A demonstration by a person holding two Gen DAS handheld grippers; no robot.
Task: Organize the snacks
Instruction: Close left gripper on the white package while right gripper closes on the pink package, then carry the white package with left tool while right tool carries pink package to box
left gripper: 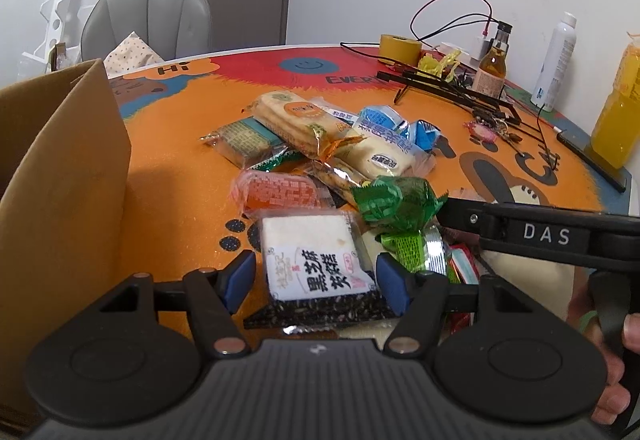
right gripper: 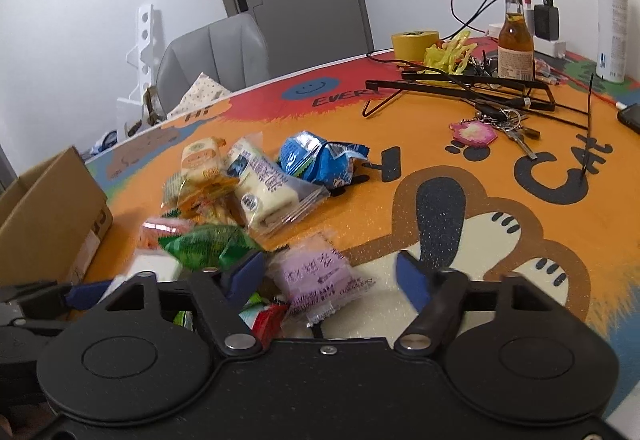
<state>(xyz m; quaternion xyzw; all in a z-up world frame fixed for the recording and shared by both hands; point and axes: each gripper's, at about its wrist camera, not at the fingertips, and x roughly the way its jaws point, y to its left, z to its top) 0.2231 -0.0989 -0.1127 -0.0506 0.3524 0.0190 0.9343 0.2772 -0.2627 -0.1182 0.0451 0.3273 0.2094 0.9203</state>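
A pile of wrapped snacks lies on the orange cartoon mat. My left gripper is open, its blue pads either side of a black sesame cake packet, not closed on it. A green wrapped snack lies just beyond. My right gripper is open over a purple wrapped snack that lies between its fingers. The right gripper's black body shows at the right of the left wrist view. A cardboard box stands open at the left; it also shows in the right wrist view.
Rice cracker packs, a white cake pack and a blue wrapper lie farther back. Beyond are a tape roll, brown bottle, white spray can, cables, keys, an orange juice bottle and a grey chair.
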